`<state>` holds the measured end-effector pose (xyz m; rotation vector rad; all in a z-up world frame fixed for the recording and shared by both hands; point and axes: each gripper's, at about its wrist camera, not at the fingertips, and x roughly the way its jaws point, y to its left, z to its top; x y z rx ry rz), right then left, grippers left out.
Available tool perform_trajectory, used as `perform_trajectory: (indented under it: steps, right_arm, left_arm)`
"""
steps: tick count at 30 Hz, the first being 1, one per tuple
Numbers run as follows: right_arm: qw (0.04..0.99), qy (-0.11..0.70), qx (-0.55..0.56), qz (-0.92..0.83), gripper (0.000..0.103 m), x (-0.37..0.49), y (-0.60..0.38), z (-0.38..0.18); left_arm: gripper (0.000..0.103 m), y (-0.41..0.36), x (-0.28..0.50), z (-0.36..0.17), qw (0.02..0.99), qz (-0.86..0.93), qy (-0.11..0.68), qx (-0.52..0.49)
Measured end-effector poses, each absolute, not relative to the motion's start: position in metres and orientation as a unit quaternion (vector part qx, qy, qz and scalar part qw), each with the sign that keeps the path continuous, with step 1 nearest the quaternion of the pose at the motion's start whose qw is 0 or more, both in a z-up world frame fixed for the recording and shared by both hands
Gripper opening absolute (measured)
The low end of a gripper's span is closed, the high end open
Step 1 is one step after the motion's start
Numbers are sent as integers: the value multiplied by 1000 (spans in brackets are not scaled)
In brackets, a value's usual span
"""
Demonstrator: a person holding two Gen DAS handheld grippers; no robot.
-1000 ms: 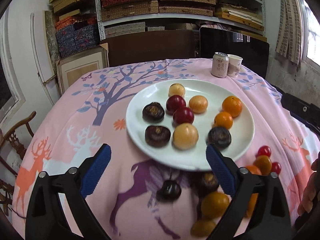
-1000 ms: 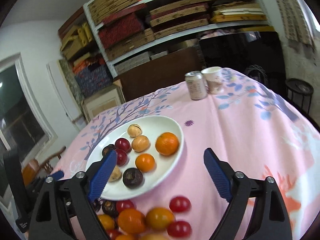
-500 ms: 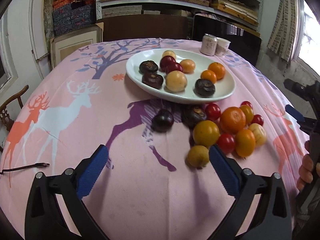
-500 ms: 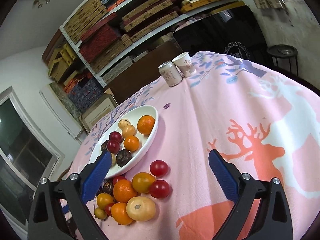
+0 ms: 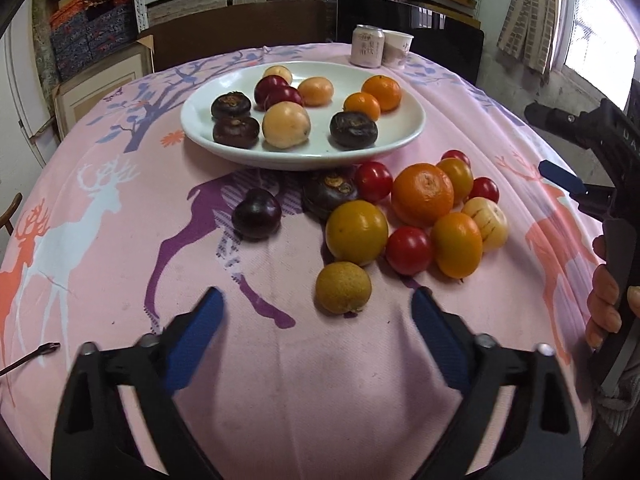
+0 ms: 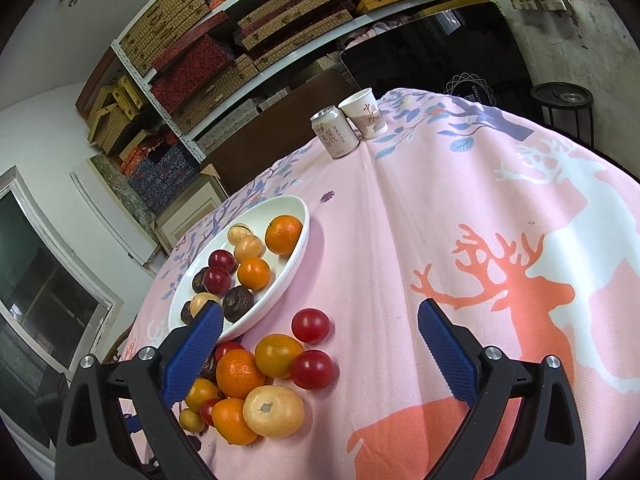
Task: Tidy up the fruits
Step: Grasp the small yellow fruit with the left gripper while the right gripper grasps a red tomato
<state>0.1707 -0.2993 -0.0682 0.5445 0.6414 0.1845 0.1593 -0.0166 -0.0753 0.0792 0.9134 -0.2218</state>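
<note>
Glossy white ceramic plate (image 5: 404, 136) on matt woven cloth (image 5: 304, 376) w/ metal can (image 6: 335, 133), paper cup (image 6: 366, 114).

The white plate (image 5: 408, 136) already held dark water chestnuts, red plums, pale yellow fruits and two oranges. Just in front of it, a loose pile of fruit (image 5: 420, 216) sat on the counter: oranges, red ones, yellow ones, plus one dark plum (image 5: 256, 213) slightly apart.
</note>
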Motion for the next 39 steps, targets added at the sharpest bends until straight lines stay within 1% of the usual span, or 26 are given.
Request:
perform_trajectory:
  steps: [2,3,10,11,12,14,15,17,18,20,24,28,31,34,36,38,39]
  right_arm:
    - [908,313,262,90,99,171,-298,-68]
    - [908,314,262,90,99,171,-298,-68]
    - [907,320,258,92,99,172,-297,-70]
    - [907,320,258,92,99,172,-296,-70]
    - [907,321,257,93,99,173,-296,-70]
    - [907,322,256,93,99,173,-296,-70]
    - [906,323,256,92,99,173,-296,-71]
    - [906,326,256,92,99,174,-295,-71]
    - [905,327,255,92,99,174,-295,-72]
    - [905,327,254,91,99,175,-294,-72]
    - [907,326,251,95,99,174,-293,-72]
    - [910,322,238,101,99,168,-289,-71]
    - [916,321,208,119,99,152,-279,-70]
    - [924,312,165,145,99,131,-265,-62]
    - [926,307,158,151,99,121,-263,-60]
    - [924,319,137,158,99,111,-256,-61]
    - [926,324,110,161,99,105,-248,-60]
  left_arm:
    - [72,-16,163,-79,886,-110,449,35]
    - [68,-16,165,-80,884,-114,453,30]
    - [67,-23,166,-78,886,-134,443,25]
    - [62,-24,166,-78,886,-138,441,25]
    - [54,-25,167,-78,885,-141,442,25]
    - [43,-24,169,-80,881,-144,449,19]
    - [41,-22,170,-81,881,-145,451,13]
    - [41,-21,170,-80,881,-146,450,8]
    - [38,-22,170,-80,882,-146,449,9]
    - [29,-21,171,-80,881,-147,449,6]
    - [29,-6,167,-75,893,-110,436,-9]
    - [29,24,162,-69,909,-23,414,-29]
    - [29,37,169,-73,900,-8,432,-52]
    - [29,36,173,-77,895,-9,444,-45]
    - [29,36,173,-79,894,-9,446,-45]
    - [29,36,173,-79,894,-9,447,-46]
    - [29,36,173,-79,894,-9,447,-45]
